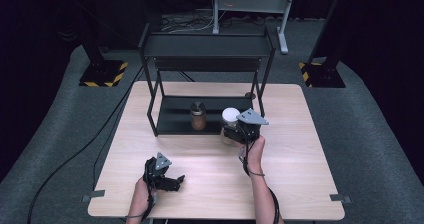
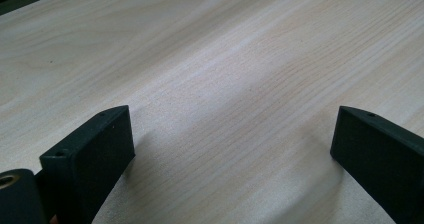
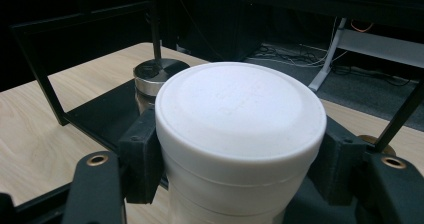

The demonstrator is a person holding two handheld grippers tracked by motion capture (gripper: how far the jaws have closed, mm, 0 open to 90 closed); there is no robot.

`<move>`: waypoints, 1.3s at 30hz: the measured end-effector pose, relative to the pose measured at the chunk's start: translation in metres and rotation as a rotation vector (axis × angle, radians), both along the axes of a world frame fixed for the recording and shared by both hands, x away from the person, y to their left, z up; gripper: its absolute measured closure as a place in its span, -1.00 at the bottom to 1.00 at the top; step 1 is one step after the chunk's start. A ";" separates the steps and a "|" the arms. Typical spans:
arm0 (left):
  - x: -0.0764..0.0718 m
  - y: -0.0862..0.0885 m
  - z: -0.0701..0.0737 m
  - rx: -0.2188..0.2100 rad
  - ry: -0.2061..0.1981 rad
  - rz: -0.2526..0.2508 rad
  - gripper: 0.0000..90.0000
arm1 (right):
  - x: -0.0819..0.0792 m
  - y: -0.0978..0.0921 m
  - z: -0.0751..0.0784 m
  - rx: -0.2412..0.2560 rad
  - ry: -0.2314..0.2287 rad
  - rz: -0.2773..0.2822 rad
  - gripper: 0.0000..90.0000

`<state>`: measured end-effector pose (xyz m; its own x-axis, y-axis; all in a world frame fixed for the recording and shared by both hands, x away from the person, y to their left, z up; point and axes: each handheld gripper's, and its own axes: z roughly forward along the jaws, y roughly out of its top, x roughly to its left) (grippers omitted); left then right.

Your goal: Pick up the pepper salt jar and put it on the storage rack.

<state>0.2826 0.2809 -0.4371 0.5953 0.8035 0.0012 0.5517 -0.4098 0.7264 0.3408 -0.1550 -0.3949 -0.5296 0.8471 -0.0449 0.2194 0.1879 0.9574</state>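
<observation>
The left gripper (image 1: 172,180) rested open-jawed on the near tabletop (image 1: 210,184); the right gripper (image 3: 235,154) clamped a white jar (image 3: 240,129).

Lidded jar (image 1: 198,115) on rack shelf (image 1: 172,115) — tub (image 1: 230,116) beside it

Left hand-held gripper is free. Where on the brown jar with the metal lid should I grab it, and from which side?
Grip the brown jar across its round body below the metal lid, jaws level. It stands upright on the rack's bottom shelf. Come from the table's front, probably slightly leftward: the right hand-held gripper holds the white container just to its right, and the rack's top shelf hangs overhead.
</observation>
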 end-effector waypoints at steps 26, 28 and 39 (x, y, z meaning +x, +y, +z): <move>0.000 0.000 0.000 0.000 0.000 0.000 -0.93 | 0.035 0.016 0.002 -0.004 0.035 0.005 -0.26; 0.000 0.000 0.000 0.000 0.000 0.000 -0.93 | 0.038 0.016 0.001 -0.004 0.036 0.005 -0.26; 0.000 0.000 0.000 0.000 0.001 0.002 -0.93 | 0.052 0.024 0.002 -0.014 0.042 0.000 -0.26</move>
<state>0.2824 0.2805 -0.4370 0.5938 0.8046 0.0005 0.5531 -0.4087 0.7260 0.3924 -0.1314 -0.3926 -0.5315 0.8463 -0.0349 0.2589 0.2016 0.9446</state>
